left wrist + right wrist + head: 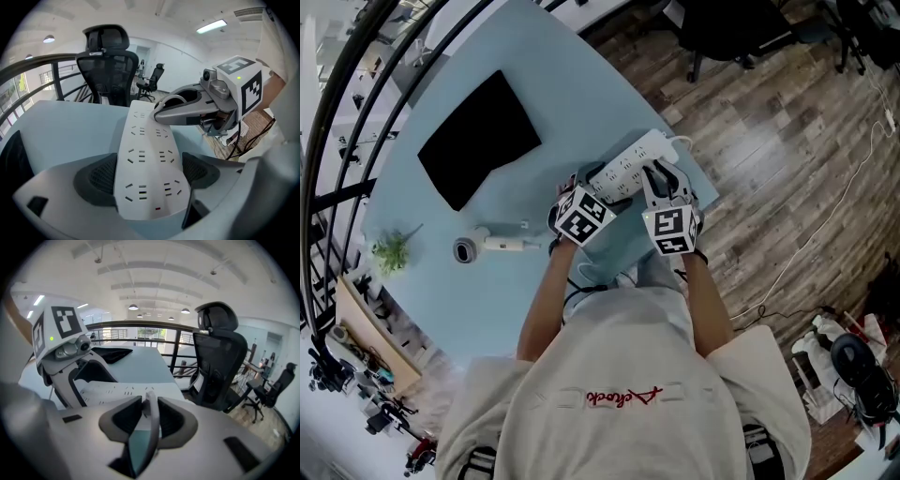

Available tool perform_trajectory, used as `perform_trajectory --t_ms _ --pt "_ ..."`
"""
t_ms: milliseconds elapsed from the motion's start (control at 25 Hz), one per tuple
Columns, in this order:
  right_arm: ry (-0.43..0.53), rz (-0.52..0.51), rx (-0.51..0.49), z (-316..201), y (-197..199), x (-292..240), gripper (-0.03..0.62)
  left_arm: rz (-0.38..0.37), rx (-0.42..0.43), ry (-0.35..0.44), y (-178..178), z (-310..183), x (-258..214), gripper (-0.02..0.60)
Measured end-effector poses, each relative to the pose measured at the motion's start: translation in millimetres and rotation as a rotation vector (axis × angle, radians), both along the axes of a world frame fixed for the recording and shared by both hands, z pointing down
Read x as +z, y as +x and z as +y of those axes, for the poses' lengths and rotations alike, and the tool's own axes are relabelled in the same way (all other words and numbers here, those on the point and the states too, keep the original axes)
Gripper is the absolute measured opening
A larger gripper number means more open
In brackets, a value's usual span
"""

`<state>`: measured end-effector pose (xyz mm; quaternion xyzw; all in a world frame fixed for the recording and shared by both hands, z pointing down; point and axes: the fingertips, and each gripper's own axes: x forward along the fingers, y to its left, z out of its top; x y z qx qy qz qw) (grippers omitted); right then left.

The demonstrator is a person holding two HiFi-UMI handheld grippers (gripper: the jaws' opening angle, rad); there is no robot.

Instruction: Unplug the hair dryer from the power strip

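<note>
Head view: power strip (628,161) at the table's (534,94) 3 o'clock edge. Hair dryer (492,245) lies at its 8 o'clock, well apart.
Left gripper view: left gripper (152,173) clamped across the near end of the power strip.
Right gripper view: right gripper (146,416) about half closed, pinching the white plug (151,425).

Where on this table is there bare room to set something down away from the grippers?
Free: the blue table between the black mat and the power strip, and the stretch from the hair dryer toward the person. Crowded: the right edge, where the left gripper clamps the power strip and the right gripper holds the plug.
</note>
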<state>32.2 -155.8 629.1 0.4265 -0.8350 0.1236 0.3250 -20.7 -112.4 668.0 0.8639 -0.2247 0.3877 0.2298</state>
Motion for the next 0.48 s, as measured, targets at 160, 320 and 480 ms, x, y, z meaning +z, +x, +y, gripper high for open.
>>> perform_trajectory --t_ms 160,320,480 --pt "-0.044 -0.06 0.049 -1 2 0 0.112 0.006 -0.003 -0.013 0 0 1 0.414" --pt "-0.042 -0.146 0.112 4 8 3 0.112 0.013 0.014 -0.023 2 3 2 0.414" --pt "-0.04 -0.148 0.117 6 11 5 0.112 0.02 0.025 -0.029 4 4 3 0.417"
